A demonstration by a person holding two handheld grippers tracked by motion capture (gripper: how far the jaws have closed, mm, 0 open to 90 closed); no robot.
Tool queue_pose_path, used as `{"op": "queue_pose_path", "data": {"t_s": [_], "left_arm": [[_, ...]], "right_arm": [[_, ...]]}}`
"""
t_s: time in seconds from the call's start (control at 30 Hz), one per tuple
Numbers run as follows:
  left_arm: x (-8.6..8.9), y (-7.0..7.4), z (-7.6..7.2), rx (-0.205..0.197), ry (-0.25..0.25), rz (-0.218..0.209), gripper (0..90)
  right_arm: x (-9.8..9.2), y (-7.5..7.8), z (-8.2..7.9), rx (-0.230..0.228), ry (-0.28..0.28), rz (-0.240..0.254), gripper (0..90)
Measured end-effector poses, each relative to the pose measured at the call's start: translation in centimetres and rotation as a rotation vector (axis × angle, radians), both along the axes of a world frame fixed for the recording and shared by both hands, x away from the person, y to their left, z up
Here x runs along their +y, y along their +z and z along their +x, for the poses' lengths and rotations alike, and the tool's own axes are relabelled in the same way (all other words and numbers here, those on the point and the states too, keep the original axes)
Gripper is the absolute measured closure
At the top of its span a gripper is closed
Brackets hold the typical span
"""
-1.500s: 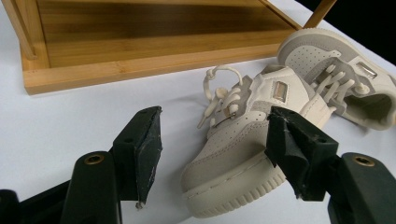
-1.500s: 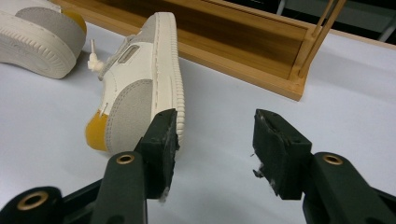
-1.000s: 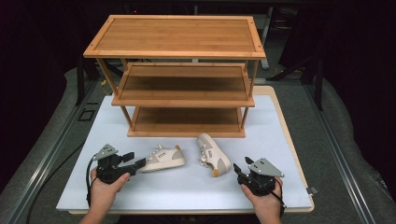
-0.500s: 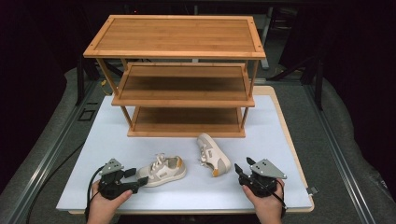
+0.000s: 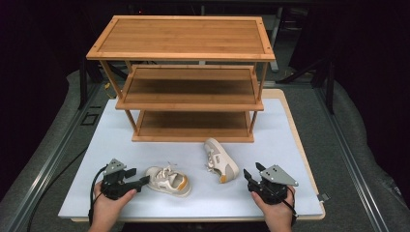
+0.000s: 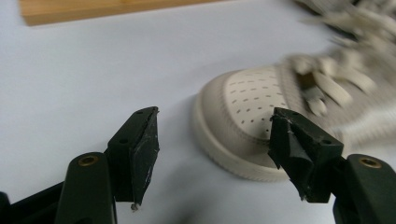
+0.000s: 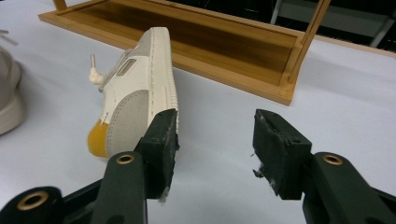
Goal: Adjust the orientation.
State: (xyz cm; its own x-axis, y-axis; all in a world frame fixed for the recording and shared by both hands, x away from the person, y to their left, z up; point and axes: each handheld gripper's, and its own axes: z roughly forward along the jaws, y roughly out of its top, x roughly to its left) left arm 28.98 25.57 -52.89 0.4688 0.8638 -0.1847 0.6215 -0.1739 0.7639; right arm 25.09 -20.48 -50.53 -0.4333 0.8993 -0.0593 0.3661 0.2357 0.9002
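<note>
Left gripper (image 6: 212, 149) jaws wide open at the near shoe's (image 6: 252, 121) toe, laces blurred; right gripper (image 7: 212, 144) jaws open, empty.

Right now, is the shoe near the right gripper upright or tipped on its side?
Tipped on its side. The right shoe rests on its side on the table, its sole edge facing the open right gripper.

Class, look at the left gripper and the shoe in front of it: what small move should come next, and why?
Probably ease the left gripper forward and slightly right, then close. Its fingers are open, and the nearer shoe lies with its toe cap between them but off-centre, close to the right finger and not yet gripped.
</note>
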Motion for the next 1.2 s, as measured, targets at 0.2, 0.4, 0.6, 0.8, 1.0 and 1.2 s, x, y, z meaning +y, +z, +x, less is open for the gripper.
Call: {"op": "queue_pose_path", "data": {"t_s": [0.2,0.4,0.6,0.8,1.0,1.2], "left_arm": [[-0.8,-0.7,3.0,0.012,0.046,0.009,40.0],[-0.3,0.8,2.3,-0.012,0.020,-0.021,39.9],[0.4,3.0,-0.9,-0.039,0.003,-0.097,44.7],[-0.4,2.9,-3.9,-0.039,-0.067,-0.117,46.2],[-1.4,3.0,-4.7,-0.043,-0.089,-0.097,45.3],[-2.8,1.9,-5.0,-0.015,-0.103,-0.035,50.1]], "right_arm": [[0.2,0.0,0.0,-0.002,0.002,-0.005,49.7],[0.6,0.0,-0.2,-0.017,0.016,-0.022,49.6],[0.6,0.1,-0.3,-0.021,0.020,-0.020,49.6],[0.8,0.0,-0.3,-0.018,0.023,-0.020,49.3],[0.7,0.0,-0.2,-0.013,0.016,-0.017,49.2],[0.4,-0.1,-0.2,-0.010,0.007,-0.009,48.8]]}}
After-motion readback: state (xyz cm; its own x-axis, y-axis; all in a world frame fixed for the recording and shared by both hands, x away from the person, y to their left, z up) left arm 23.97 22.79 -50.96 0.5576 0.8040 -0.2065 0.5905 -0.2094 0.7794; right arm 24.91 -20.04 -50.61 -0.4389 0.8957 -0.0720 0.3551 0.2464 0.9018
